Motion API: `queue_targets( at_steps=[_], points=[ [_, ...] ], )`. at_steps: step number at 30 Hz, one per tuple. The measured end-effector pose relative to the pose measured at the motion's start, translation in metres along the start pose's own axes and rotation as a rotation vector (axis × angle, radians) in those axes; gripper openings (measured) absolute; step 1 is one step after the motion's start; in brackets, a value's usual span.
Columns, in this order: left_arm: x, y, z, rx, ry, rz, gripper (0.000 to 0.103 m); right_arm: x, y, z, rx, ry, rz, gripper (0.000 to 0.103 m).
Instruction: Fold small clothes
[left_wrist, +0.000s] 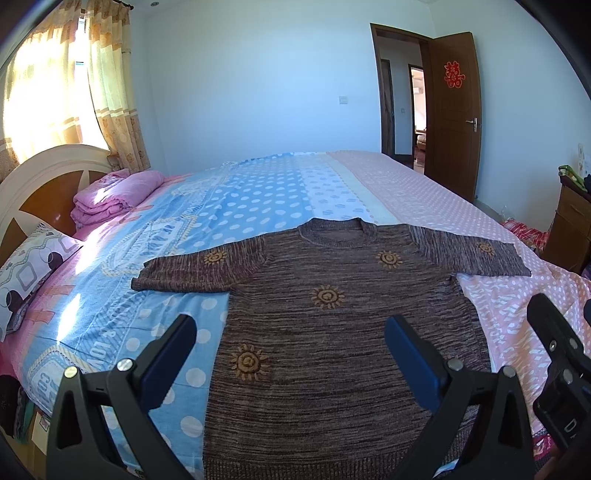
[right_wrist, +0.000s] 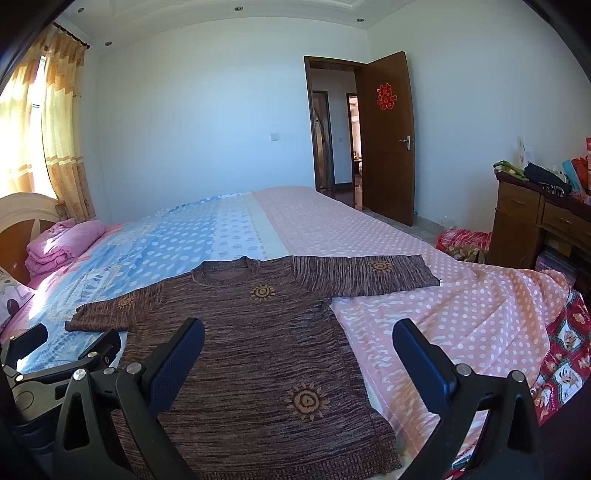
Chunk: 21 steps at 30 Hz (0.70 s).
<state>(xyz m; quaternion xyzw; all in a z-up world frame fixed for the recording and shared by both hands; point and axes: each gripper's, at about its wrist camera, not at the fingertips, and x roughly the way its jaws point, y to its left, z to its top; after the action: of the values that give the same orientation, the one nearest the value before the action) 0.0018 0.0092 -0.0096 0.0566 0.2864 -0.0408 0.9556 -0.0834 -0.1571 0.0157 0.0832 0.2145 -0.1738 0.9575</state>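
- The brown knit sweater (left_wrist: 332, 332) lies flat and face up on the bed (left_wrist: 443, 192), neck hole toward the far side, both short sleeves spread out to the sides; orange sun motifs dot its front and sleeves
- Its left half rests on the blue dotted sheet (left_wrist: 258, 199), its right sleeve on the pink dotted sheet (right_wrist: 443, 295); the hem lies nearest the cameras
- The left gripper (left_wrist: 291, 332) hovers above the lower part of the sweater with its blue-padded fingers spread wide and nothing between them; whether it touches the knit cannot be told
- The right gripper (right_wrist: 299, 336) hangs over the sweater's right side edge, likewise spread wide and holding nothing; its left finger is over the knit, its right finger over the pink sheet
- Each gripper shows at the edge of the other's view, so the two are close beside each other
- A folded pink quilt (left_wrist: 110, 195) sits near the headboard (left_wrist: 40, 177), well apart from the sweater; a wooden door (right_wrist: 388, 140) stands open beyond the bed
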Motion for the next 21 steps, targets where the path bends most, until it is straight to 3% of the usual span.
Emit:
queue_targets(
  at_steps=[14, 21],
  points=[
    [0.065, -0.011, 0.013, -0.004, 0.09, -0.048, 0.103, 0.05, -0.02, 0.011, 0.022, 0.057, -0.064, 0.102],
    [0.11, -0.014, 0.033, 0.017, 0.127, -0.049, 0.103, 0.092, -0.053, 0.031, 0.082, 0.084, -0.074, 0.102]
  ],
)
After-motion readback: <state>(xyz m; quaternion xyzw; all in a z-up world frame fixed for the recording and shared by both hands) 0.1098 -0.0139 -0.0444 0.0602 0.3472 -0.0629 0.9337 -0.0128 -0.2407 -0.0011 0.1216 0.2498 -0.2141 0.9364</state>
